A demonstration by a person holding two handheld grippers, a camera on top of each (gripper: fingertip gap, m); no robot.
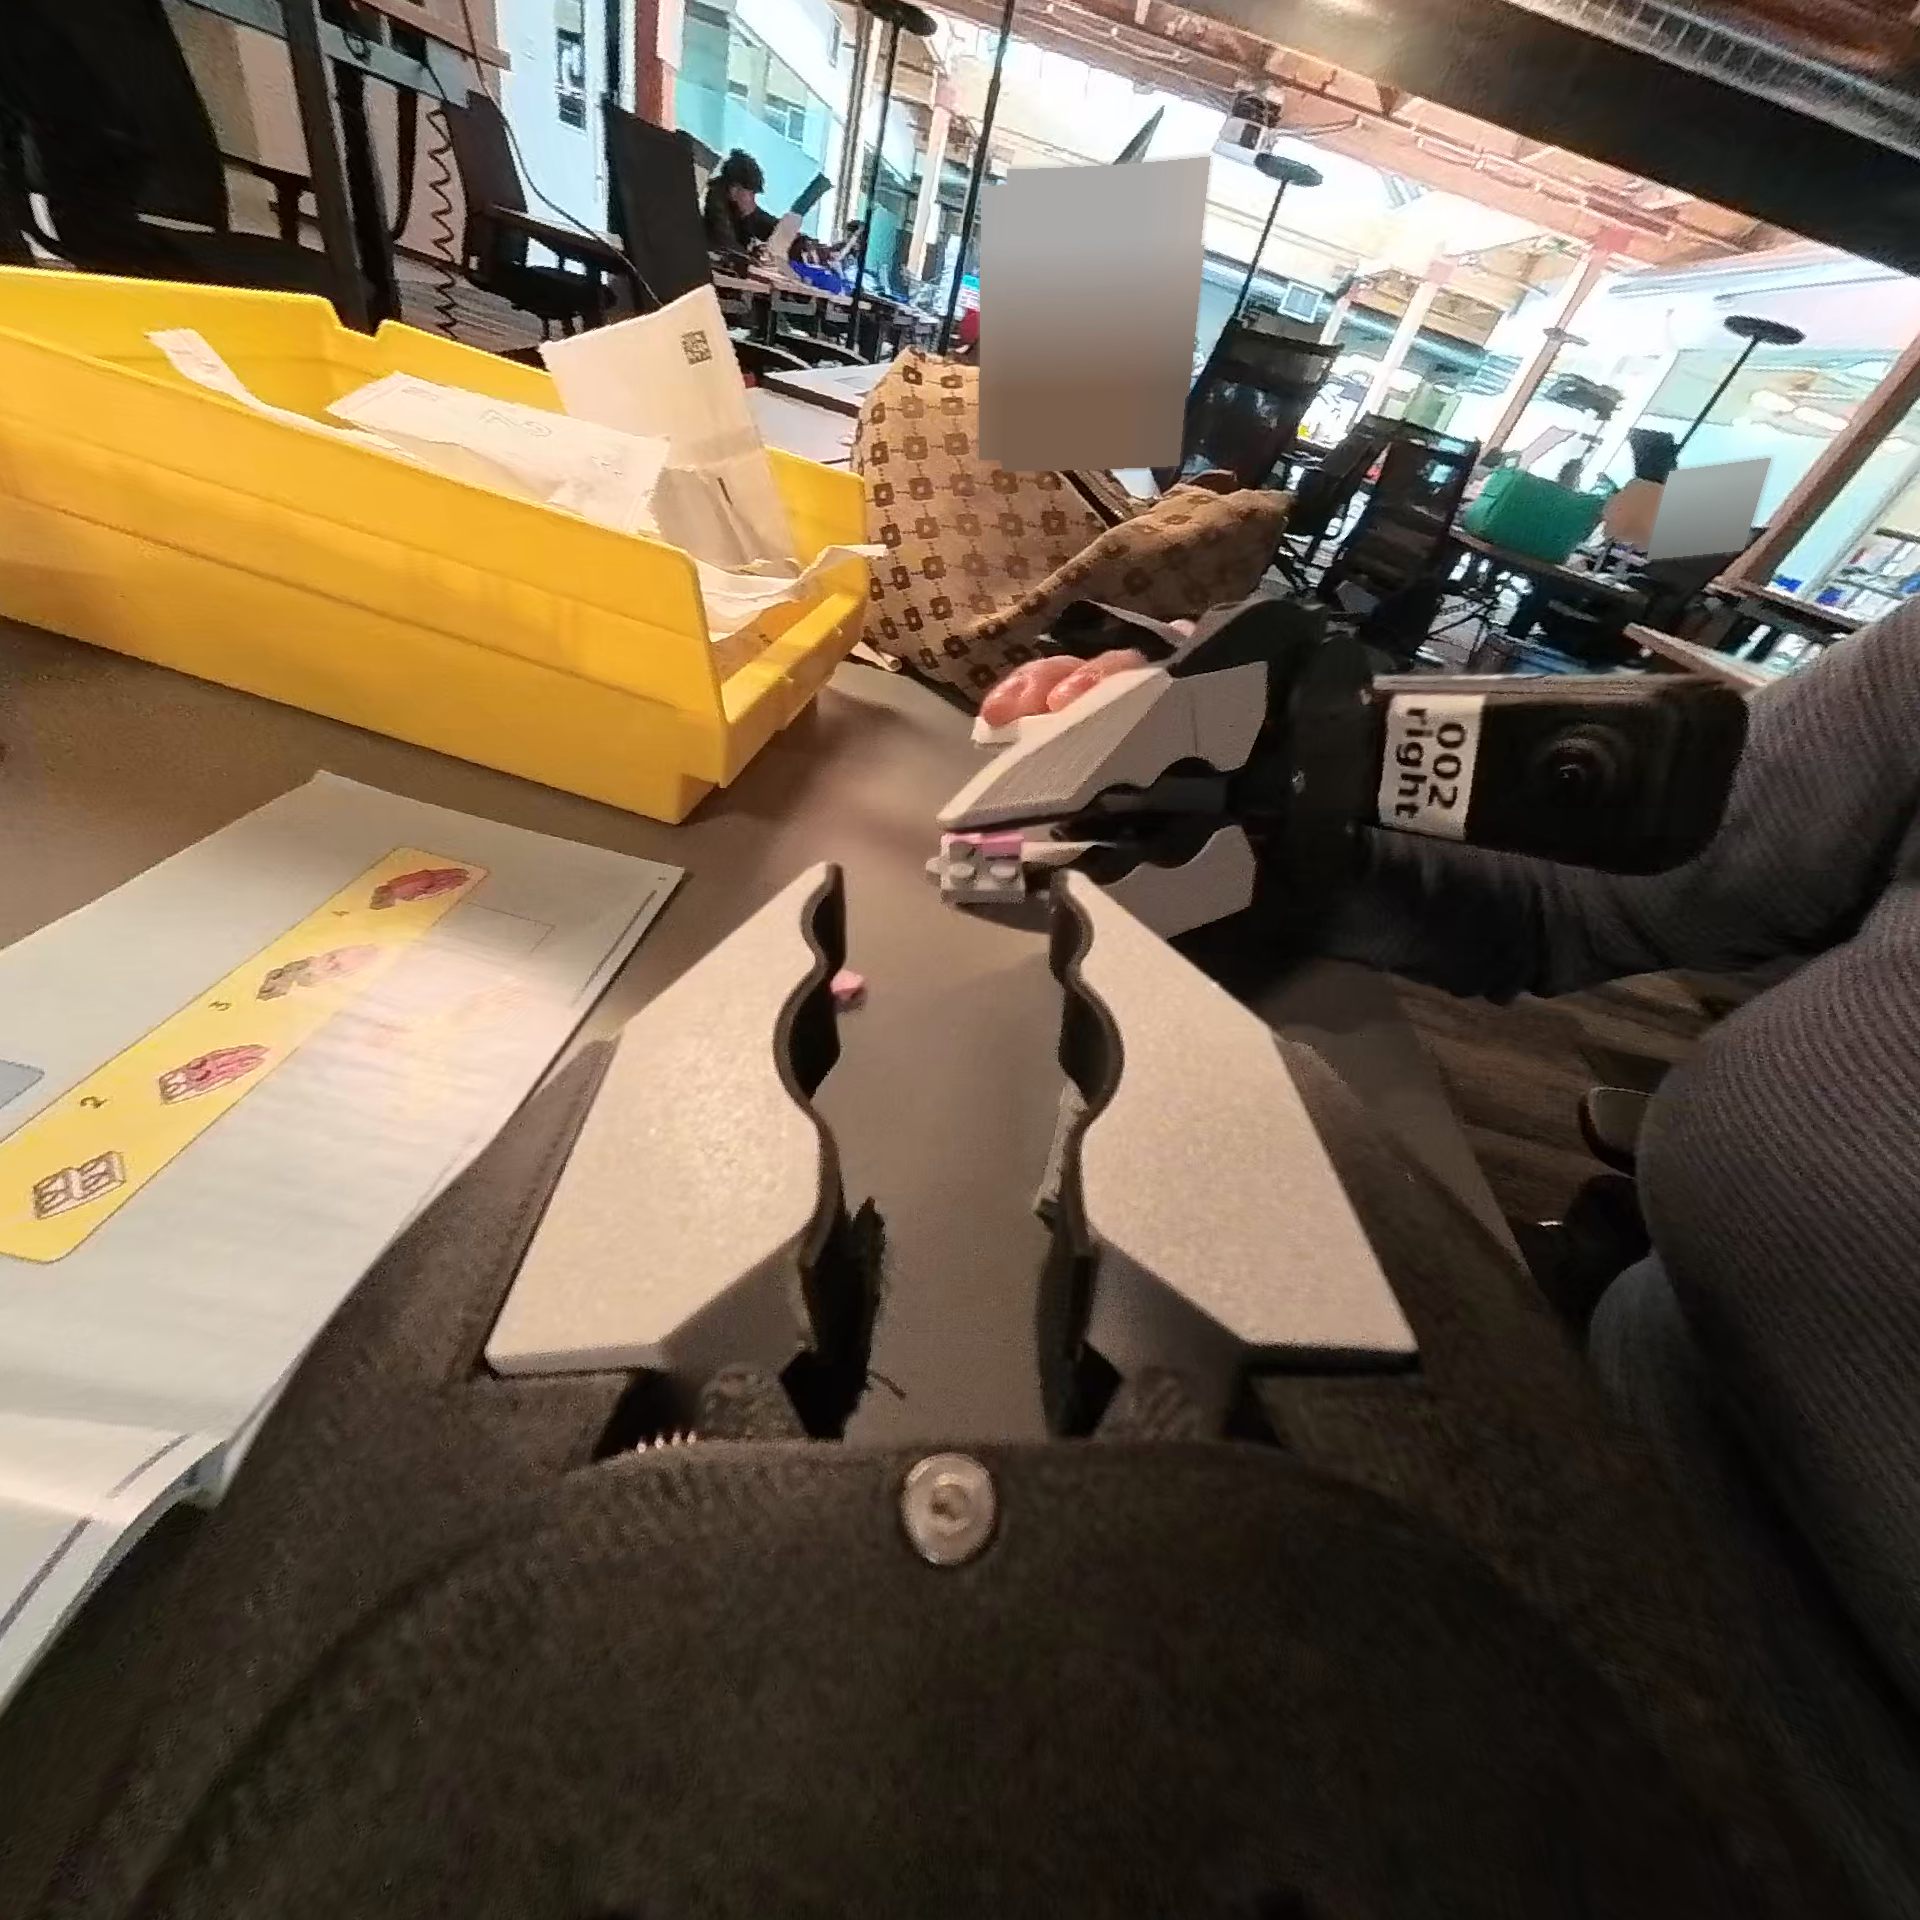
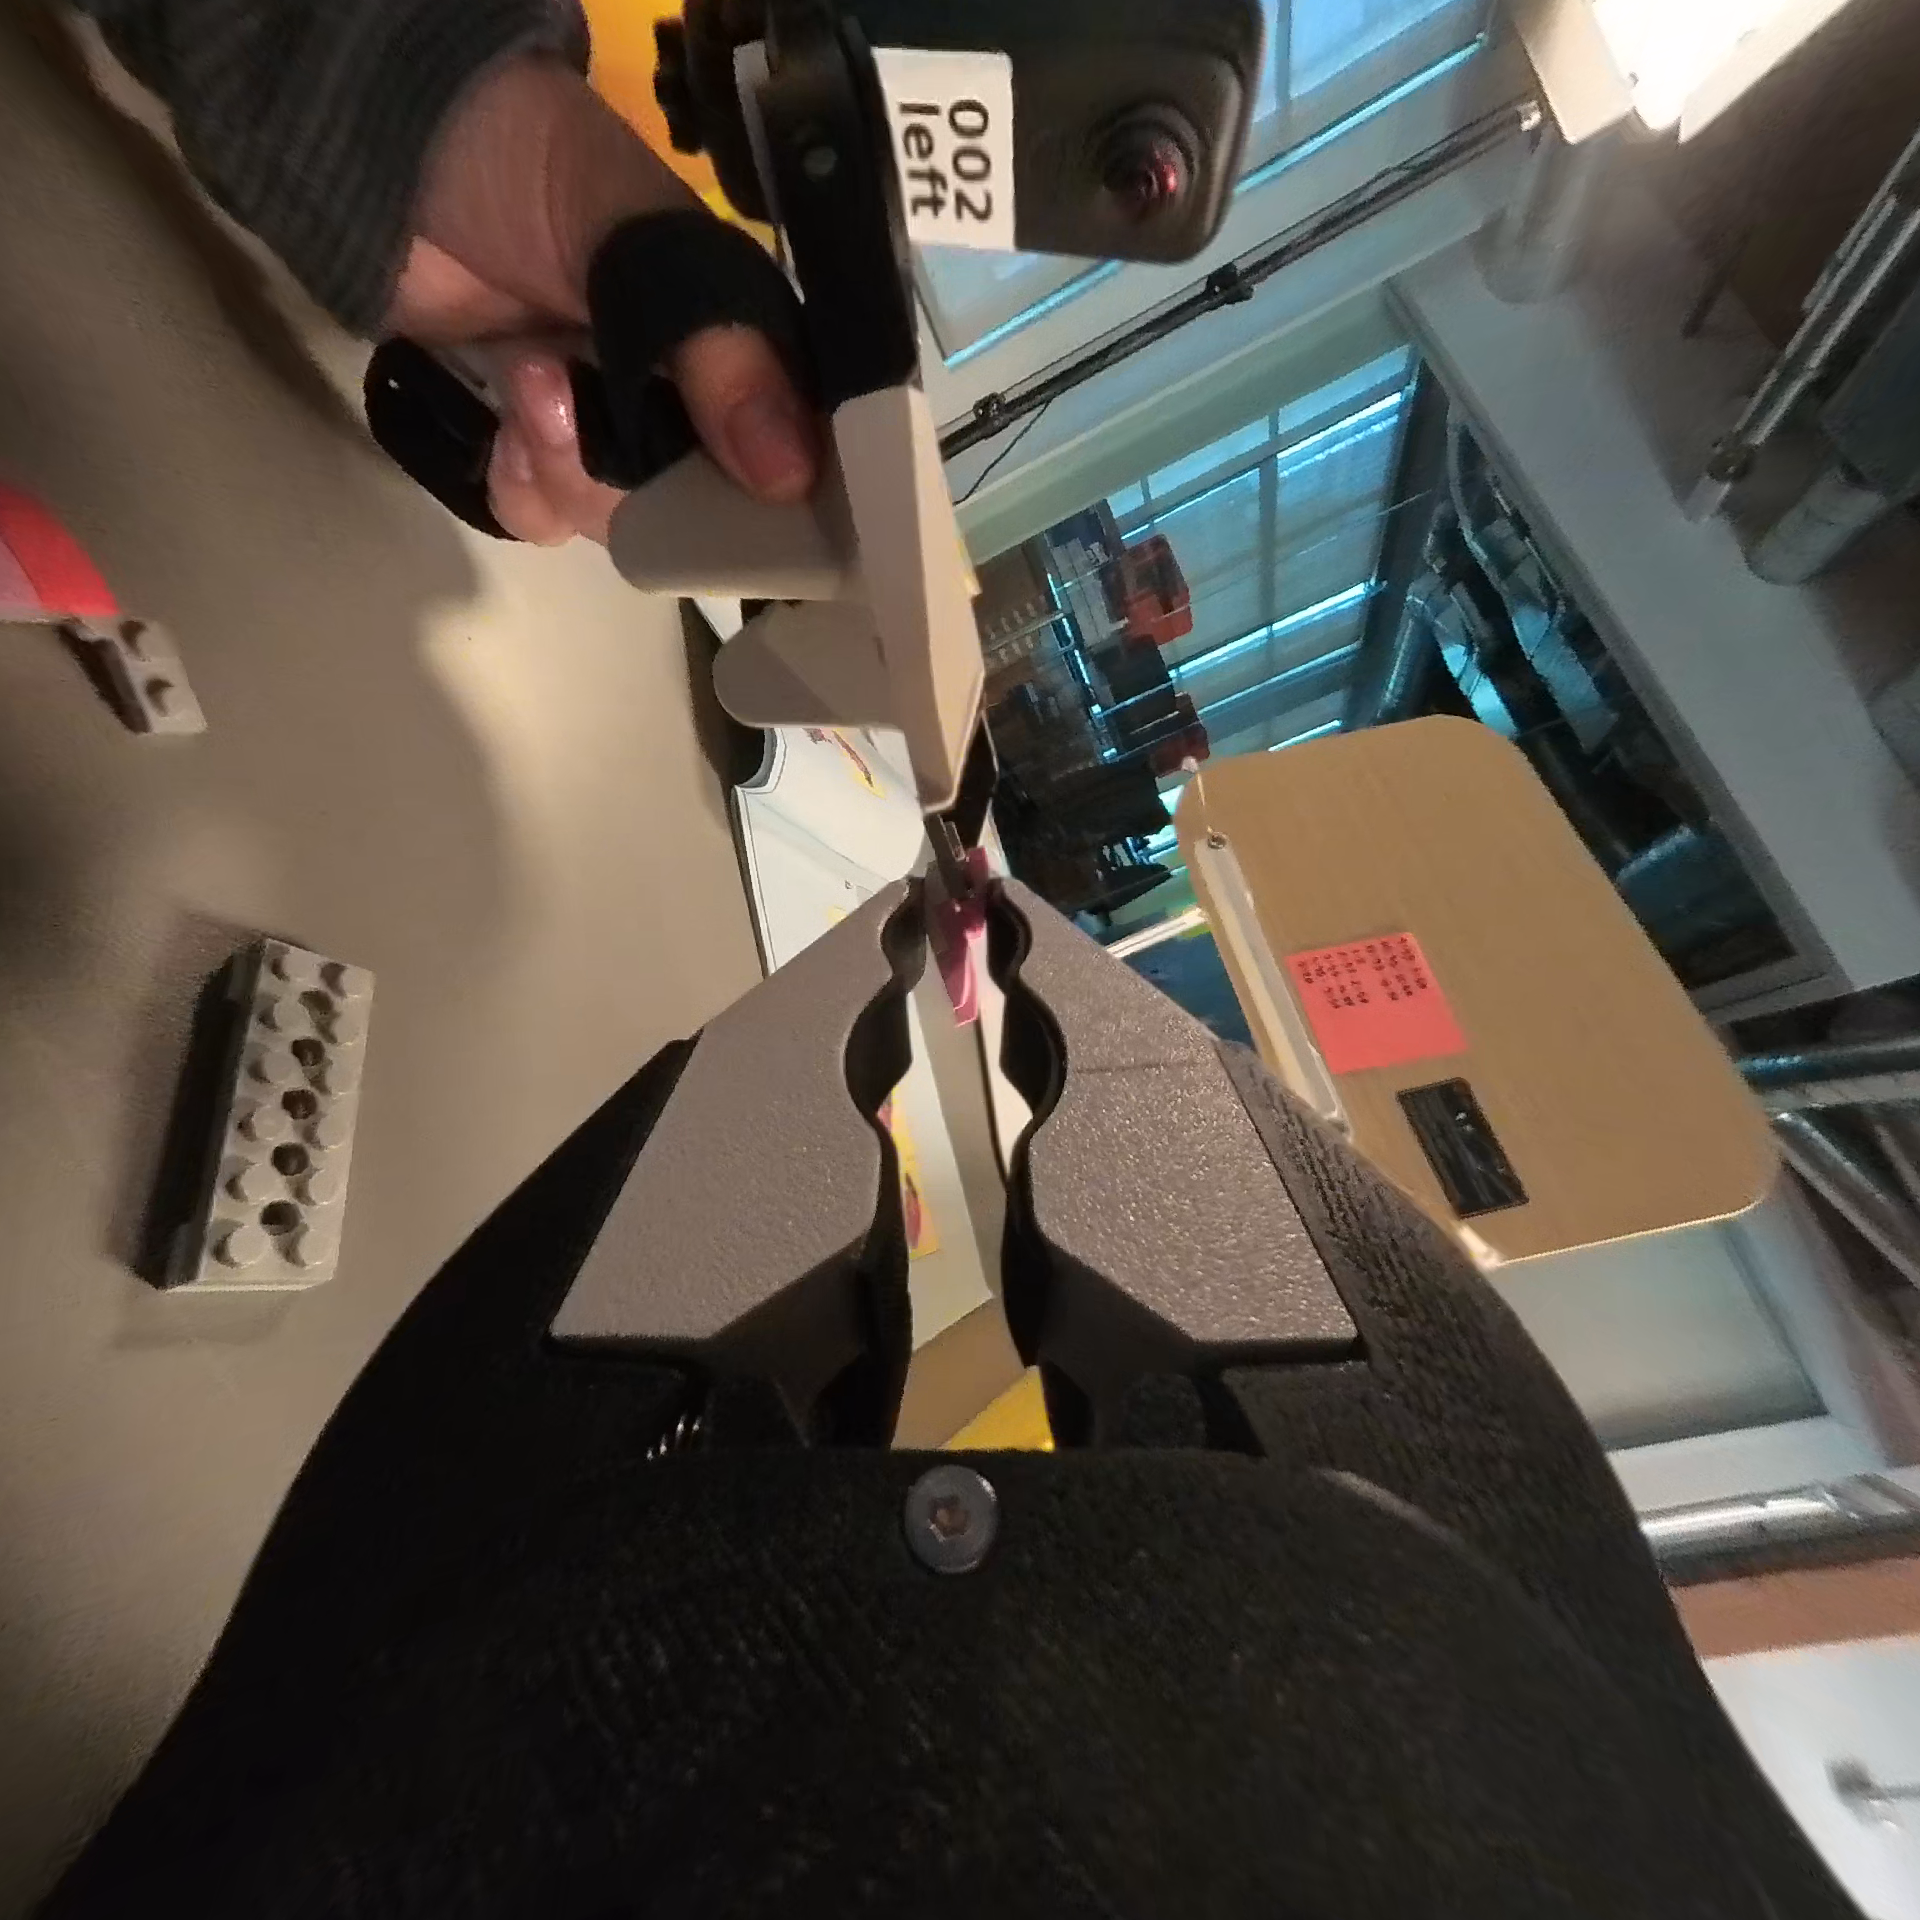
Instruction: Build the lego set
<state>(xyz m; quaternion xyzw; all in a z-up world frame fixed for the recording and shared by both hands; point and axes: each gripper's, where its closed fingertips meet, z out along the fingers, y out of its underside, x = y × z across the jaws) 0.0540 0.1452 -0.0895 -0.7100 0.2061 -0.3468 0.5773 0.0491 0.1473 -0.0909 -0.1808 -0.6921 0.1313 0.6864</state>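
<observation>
My right gripper (image 2: 956, 914) is shut on a small assembly of pink and grey bricks (image 2: 961, 945). In the left wrist view the right gripper (image 1: 997, 847) comes in from the right and holds the same assembly (image 1: 987, 873), a studded grey plate with pink bricks on it, above the table. My left gripper (image 1: 948, 904) is open, with its fingertips just short of the assembly and not touching it. A tiny pink piece (image 1: 849, 987) lies on the table beside the left finger (image 1: 727, 1039). The left gripper also shows in the right wrist view (image 2: 940, 800), held in a hand.
A yellow bin (image 1: 416, 623) holding papers stands at the back left. An instruction sheet (image 1: 260, 1039) lies at the left. A large grey studded brick (image 2: 260, 1122) and a small grey brick (image 2: 140, 675) lie on the table (image 2: 468, 831). A patterned sleeve (image 1: 987, 561) rests behind. Only a small space, under 4 cm, lies between the two pairs of fingers.
</observation>
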